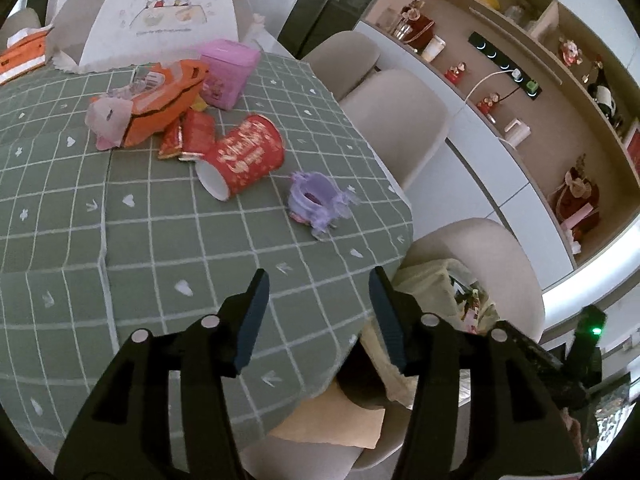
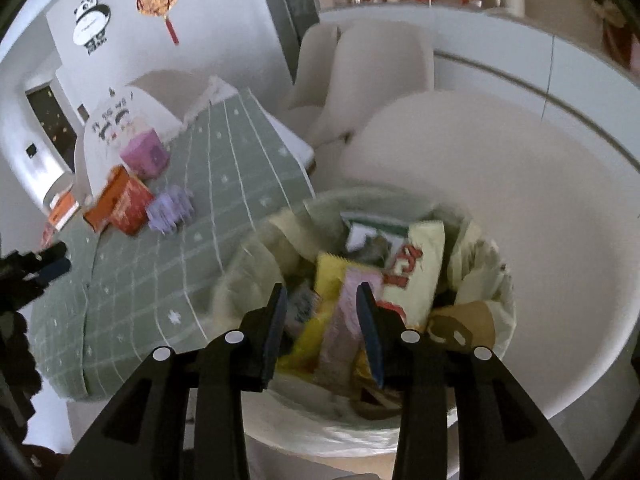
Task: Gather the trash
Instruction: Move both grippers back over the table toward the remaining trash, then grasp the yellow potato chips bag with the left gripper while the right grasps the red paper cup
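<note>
Green checked tablecloth [image 1: 168, 240] w/ red cup [image 1: 244, 156], left gripper [image 1: 320, 280] open, empty, right gripper [image 2: 322, 294] open over trash bin [image 2: 496, 280], pink wrapper [image 2: 344, 320] seemingly loose.

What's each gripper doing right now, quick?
Left gripper: open, empty, above the table.
Right gripper: open, holding nothing, over the trash bin.

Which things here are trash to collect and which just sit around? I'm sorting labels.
Job:
red paper cup
purple wrapper
orange carton
lined bin

Lying about:
pink box
food cover
chairs
</note>
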Demonstrator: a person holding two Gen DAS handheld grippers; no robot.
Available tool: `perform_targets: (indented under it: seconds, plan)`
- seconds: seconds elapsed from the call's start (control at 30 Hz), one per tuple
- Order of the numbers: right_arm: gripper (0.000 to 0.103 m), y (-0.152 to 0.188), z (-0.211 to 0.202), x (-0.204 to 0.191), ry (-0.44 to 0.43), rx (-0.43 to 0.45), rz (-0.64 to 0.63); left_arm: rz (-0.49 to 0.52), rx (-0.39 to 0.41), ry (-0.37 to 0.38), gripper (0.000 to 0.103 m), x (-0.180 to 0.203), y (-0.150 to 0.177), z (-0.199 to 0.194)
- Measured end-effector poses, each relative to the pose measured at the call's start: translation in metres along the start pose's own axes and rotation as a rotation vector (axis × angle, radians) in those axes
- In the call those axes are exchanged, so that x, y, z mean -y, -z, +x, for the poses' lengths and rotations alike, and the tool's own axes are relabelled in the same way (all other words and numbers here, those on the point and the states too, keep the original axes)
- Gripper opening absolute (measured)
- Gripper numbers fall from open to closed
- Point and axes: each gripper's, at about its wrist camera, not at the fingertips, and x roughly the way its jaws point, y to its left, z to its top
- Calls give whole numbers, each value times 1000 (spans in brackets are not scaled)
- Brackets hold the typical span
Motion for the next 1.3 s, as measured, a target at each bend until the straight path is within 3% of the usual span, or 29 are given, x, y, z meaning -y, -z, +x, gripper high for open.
perform_targets:
  seconds: [0.13,0.23,0.4,0.6,0.73,0.83,0.93,1.03,1.3]
  plan:
    - [36,-16,-15,-29,21,93,30,-7,3,8,49,-33,-21,-4]
    - [46,-29,-18,-58,-6,151,53,-19,31,-4,49,-67,-40,-12]
    - [48,-43,-6,-123,-43,204,22,-93,59,-40,50,-142,-70,-26]
    - [48,-46,29,-195,-52,123,-52,-126,54,-82,50,-216,-98,-33]
    - [48,-40,47,-230,-68,76,-53,-106,33,-36,50,-244,-119,-29]
    - [48,-35,57,-251,-57,58,-53,-47,16,17,51,-247,-135,-20]
    - [48,-30,64,-267,8,49,-59,97,-6,74,51,-242,-164,-4]
    - [48,-29,70,-274,152,22,-75,224,-19,88,51,-233,-190,16]
    - [48,-43,75,-259,208,13,-71,289,-131,127,54,-223,-238,89]
